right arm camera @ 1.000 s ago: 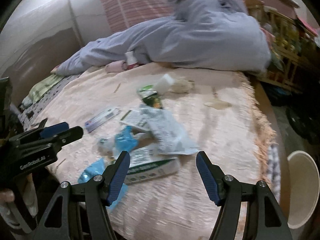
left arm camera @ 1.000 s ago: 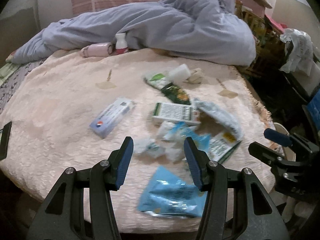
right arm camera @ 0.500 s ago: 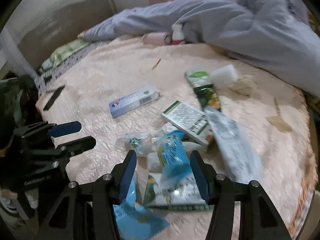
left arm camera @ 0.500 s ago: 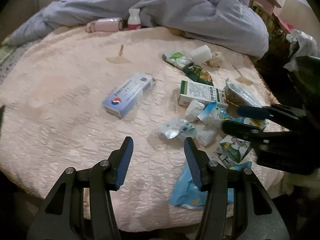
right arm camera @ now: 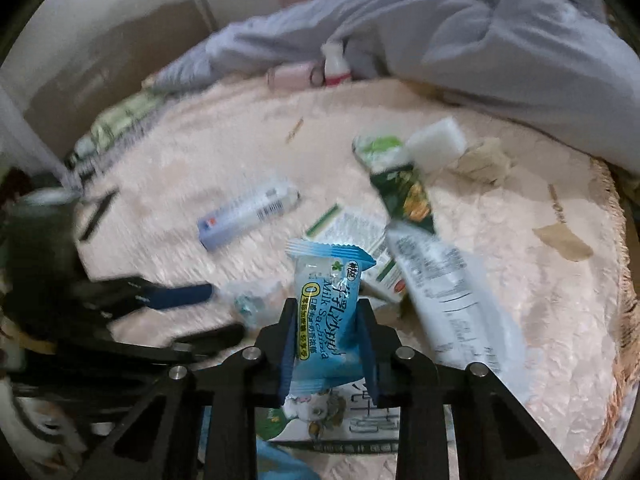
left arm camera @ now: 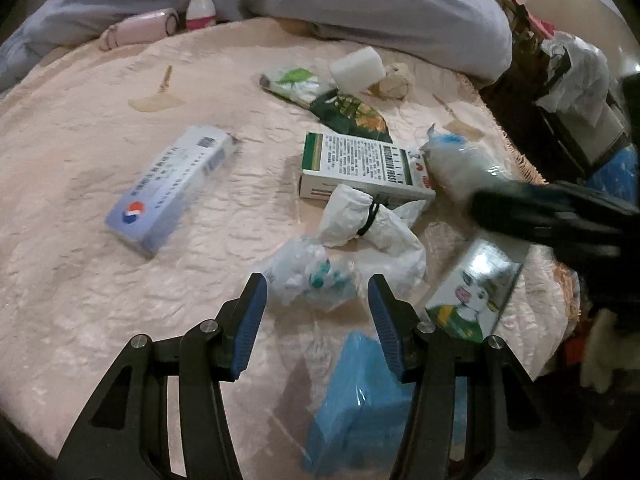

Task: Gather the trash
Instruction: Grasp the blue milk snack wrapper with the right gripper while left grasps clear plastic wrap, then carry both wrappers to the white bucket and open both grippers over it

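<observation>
Wrappers and boxes litter the pink bedspread (left arm camera: 80,152) near its right edge: a blue-white box (left arm camera: 172,188), a green-white box (left arm camera: 360,168). The right gripper (right arm camera: 329,344) is closing, pinching a blue snack wrapper (right arm camera: 326,300). The left gripper (left arm camera: 316,312) hangs spread above a crumpled clear bag (left arm camera: 308,276).

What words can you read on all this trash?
"Milk Sachima": on the blue snack wrapper, beside Chinese characters and a big "0".
Green and white box: print too small to read.
Blue and white box: round logo, text too blurred.
White pouch: print blurred.
</observation>
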